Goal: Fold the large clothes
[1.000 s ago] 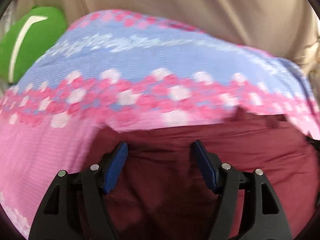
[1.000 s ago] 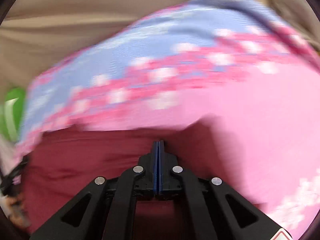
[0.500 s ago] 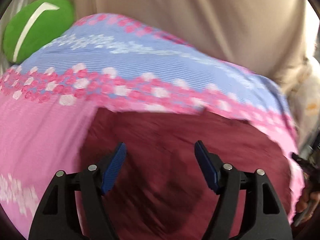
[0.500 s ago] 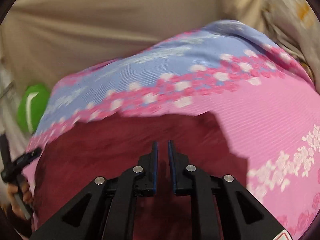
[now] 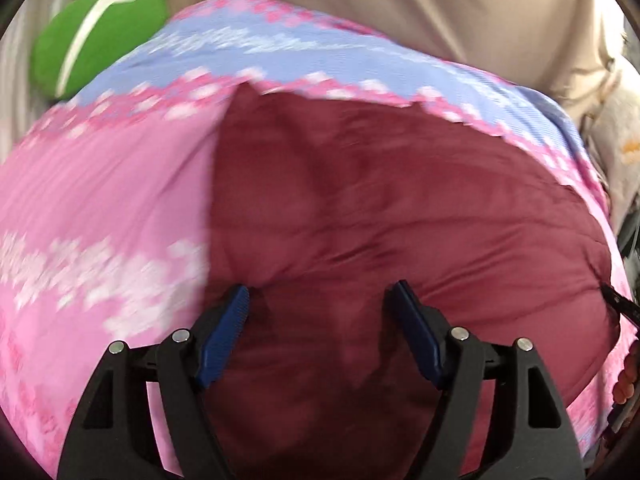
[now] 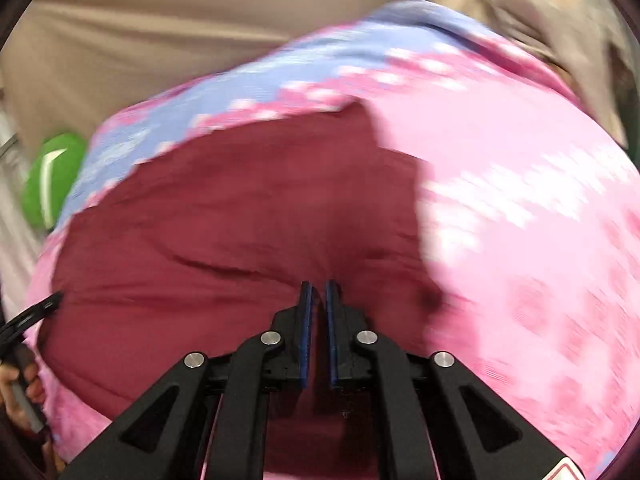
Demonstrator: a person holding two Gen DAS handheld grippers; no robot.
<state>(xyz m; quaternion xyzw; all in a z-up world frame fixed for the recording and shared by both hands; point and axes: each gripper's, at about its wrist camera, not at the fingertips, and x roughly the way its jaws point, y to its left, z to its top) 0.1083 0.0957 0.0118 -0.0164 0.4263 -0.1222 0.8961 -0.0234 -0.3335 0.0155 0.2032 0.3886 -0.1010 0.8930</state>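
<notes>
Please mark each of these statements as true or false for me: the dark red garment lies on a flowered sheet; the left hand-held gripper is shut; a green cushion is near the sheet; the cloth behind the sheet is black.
1. The garment lies on a pink and blue flowered sheet. True.
2. The left hand-held gripper is shut. False: its jaws stand wide apart over the garment, with nothing pinched.
3. A green cushion is at the far left edge of the sheet. True.
4. The cloth behind the sheet is black. False: it is beige.
</notes>
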